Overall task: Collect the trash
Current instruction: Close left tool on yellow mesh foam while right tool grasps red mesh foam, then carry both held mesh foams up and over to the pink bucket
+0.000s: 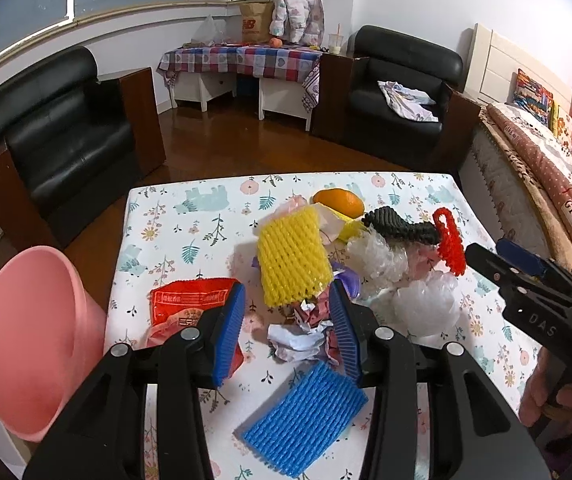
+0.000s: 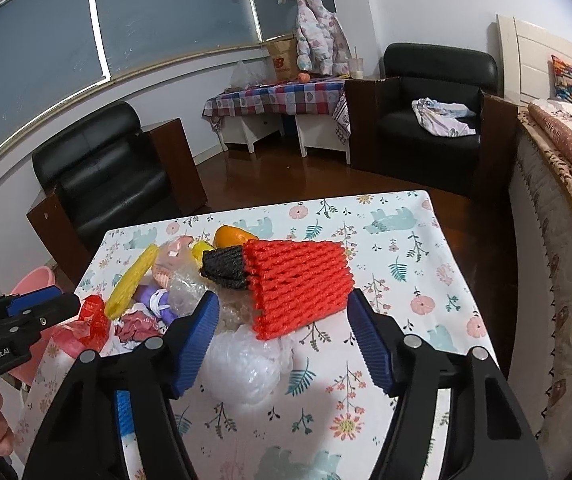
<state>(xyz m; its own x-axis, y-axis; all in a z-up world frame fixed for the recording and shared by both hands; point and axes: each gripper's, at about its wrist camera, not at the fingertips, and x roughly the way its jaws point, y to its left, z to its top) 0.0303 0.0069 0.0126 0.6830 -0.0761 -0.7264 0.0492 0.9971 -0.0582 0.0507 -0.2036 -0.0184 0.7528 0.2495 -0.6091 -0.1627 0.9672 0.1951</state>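
So the trash is all heaped mid-bench, handy for the pink bin at the lower left of my left view. My right tool tilts down over the red foam net, which sits centre of that view on the bubble wrap; jaws spread wide, nothing pinched yet. My left tool is released too, angled down above the crumpled paper, yellow net just beyond.
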